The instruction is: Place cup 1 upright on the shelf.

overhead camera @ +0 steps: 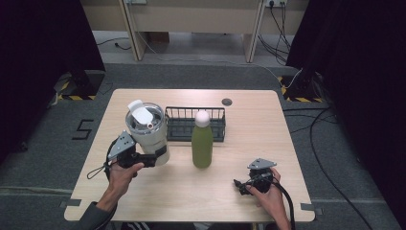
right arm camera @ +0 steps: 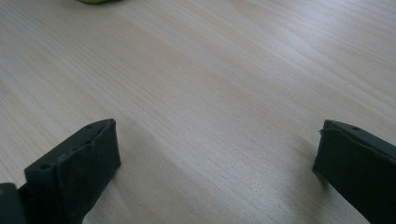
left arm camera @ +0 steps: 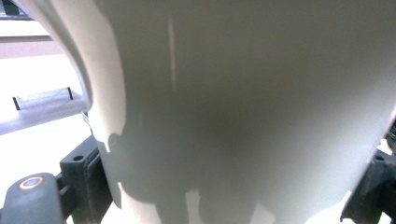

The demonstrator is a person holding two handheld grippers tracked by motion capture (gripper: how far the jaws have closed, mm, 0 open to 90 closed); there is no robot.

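Left gripper [overhead camera: 152, 159]: clamped on the white tumbler [overhead camera: 147, 132] near its base
Tumbler: upright at the table's [overhead camera: 158, 191] left, beside the black wire basket [overhead camera: 182, 125]
Right gripper [overhead camera: 242, 186]: jaws wide apart, holding nothing, low over the table
Green bottle [overhead camera: 202, 143]: upright, mid-table

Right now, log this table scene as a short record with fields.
held item: white tumbler, flip lid on top, upright
left claw: shut on the white tumbler low on its body, one jaw on each side in the left gripper view
right claw: open, jaws wide apart over bare wood, holding nothing
green bottle: upright, white cap, mid-table, apart from both claws
wire basket: black, behind the tumbler and the bottle
table: light wood
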